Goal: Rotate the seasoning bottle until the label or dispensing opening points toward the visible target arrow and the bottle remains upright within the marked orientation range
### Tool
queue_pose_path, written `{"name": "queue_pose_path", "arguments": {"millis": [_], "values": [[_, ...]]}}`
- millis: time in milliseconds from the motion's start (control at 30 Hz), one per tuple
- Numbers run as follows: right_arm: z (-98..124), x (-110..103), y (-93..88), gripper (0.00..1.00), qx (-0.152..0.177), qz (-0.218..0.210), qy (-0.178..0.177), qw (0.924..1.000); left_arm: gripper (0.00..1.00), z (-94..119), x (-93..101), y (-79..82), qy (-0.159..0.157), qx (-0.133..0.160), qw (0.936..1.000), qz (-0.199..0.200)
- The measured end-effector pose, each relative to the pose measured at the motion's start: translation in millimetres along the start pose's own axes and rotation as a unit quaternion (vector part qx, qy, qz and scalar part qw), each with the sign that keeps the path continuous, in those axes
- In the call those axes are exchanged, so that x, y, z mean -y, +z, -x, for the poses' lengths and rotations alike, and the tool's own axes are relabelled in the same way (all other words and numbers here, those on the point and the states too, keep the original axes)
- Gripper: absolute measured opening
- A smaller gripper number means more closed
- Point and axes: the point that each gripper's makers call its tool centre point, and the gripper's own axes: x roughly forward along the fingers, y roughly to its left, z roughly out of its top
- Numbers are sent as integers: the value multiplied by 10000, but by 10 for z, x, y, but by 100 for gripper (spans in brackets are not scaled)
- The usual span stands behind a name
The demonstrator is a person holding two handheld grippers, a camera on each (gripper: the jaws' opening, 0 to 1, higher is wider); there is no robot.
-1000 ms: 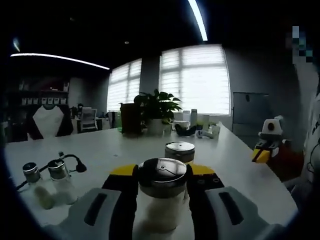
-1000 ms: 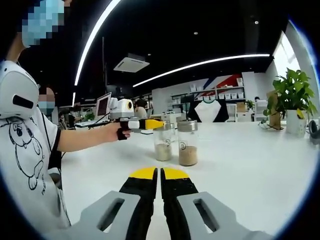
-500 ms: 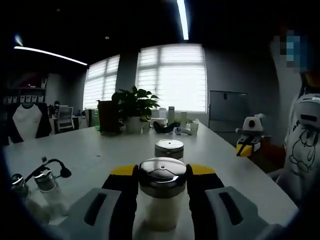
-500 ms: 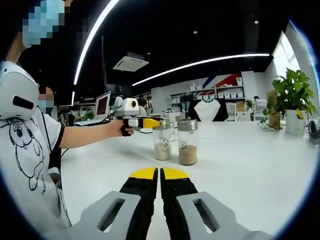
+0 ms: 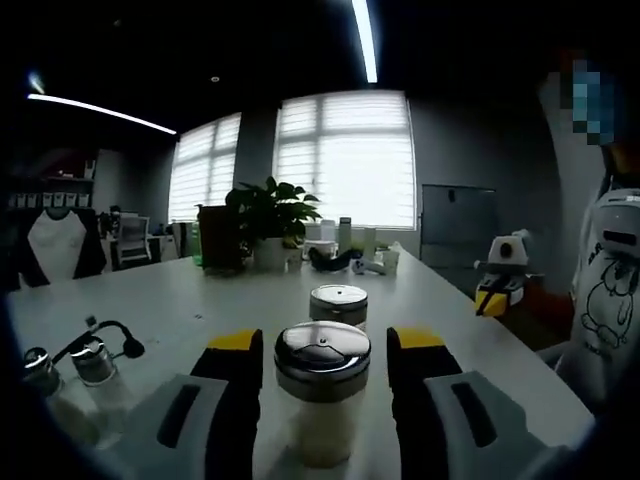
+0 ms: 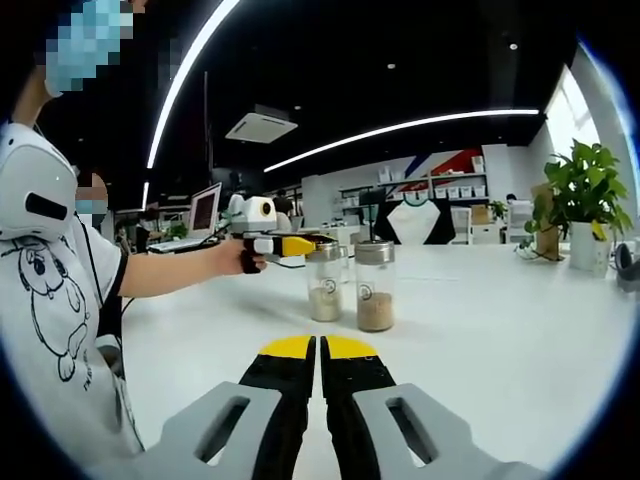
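Note:
A glass seasoning bottle (image 5: 322,400) with a shiny metal lid and pale contents stands upright on the white table (image 5: 200,300). My left gripper (image 5: 325,340) is open, its yellow-tipped jaws on either side of the lid with a small gap each side. A second metal-lidded bottle (image 5: 338,303) stands just behind it. In the right gripper view the two bottles stand side by side: the left one (image 6: 324,290) sits at the tip of my left gripper (image 6: 300,245), and the right one (image 6: 375,295) has a round label. My right gripper (image 6: 320,346) is shut on nothing, short of both.
Two small capped jars (image 5: 95,362) and a black cable lie at the left of the table. A potted plant (image 5: 270,215) and several items stand at the far end. A person's arm (image 6: 170,275) reaches in from the left. My right gripper (image 5: 500,285) hangs at the table's right edge.
My left gripper's jaws have spread apart and let go of the front bottle, which stays upright. The right gripper has not moved.

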Motion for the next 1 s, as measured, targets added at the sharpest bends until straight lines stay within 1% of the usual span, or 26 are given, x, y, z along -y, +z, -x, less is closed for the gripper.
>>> {"name": "queue_pose_path", "arguments": {"millis": [33, 67, 100, 133, 167, 233, 267, 300, 333, 400, 433, 500, 567, 633, 667, 700, 733, 767, 800, 900, 1000], "values": [[0, -3, -1, 0, -1, 3, 3, 10000, 55, 2, 12, 12, 41, 17, 10000, -5], [1, -4, -2, 0, -1, 6, 5, 10000, 56, 5, 9, 20, 172, 19, 9998, -42], [2, -5, -2, 0, 2, 5, 7, 10000, 57, 5, 16, 27, 237, 36, 9997, -63], [4, -4, 0, 0, 10, 2, 7, 10000, 58, 6, 7, 22, 408, -1, 9991, -103], [5, -2, 1, 0, 14, 0, 4, 10000, 58, 5, 12, 28, 496, 13, 9987, -95], [5, 2, 3, 0, 21, -5, 2, 10000, 58, 9, 15, 42, 750, 35, 9972, -13], [4, 5, 6, 0, 27, -7, 2, 10000, 57, 11, 6, 55, 923, 77, 9957, 14], [2, 5, 9, 0, 33, -6, 6, 10000, 56, 24, -21, 42, 1091, 33, 9940, 21], [-1, 5, 15, 0, 40, -2, 15, 10000, 56, 31, -42, 46, 1254, 55, 9921, 5], [-6, 3, 23, 0, 47, 10, 30, 10000, 57, 65, -102, 65, 1469, 143, 9890, 61], [-8, 2, 26, 0, 48, 12, 35, 10000, 57, 71, -108, 65, 1463, 131, 9892, 15], [-10, 2, 30, 0, 49, 18, 42, 10000, 56, 87, -139, 52, 1666, 30, 9856, -270], [-8, 8, 30, 0, 51, 17, 41, 10000, 56, 56, -94, 43, 1670, 32, 9856, -257], [-7, 16, 29, 0, 60, 1, 36, 10000, 55, 49, -114, 41, 1768, 45, 9840, -217], [-7, 20, 28, 0, 64, -6, 32, 10000, 55, 39, -126, 28, 1817, 5, 9831, -224], [-8, 25, 26, 0, 64, -10, 25, 10000, 55, 50, -153, 16, 1926, -35, 9810, -226], [-8, 27, 25, 0, 66, -12, 19, 10000, 56, 73, -203, 25, 2132, -65, 9760, -428], [-9, 27, 24, 0, 72, -16, 19, 10000, 56, 56, -185, 25, 2103, -72, 9764, -483], [-9, 27, 23, 0, 84, -29, 19, 10000, 55, 38, -167, 7, 2074, -92, 9773, -432], [-10, 29, 5, 0, 77, -47, 11, 10000, 54, 39, -213, -36, 2171, -123, 9756, -313], [-3, 32, 2, 0, 83, -56, 2, 10000, 50, 71, -284, -65, 2284, -85, 9734, -151]]}}
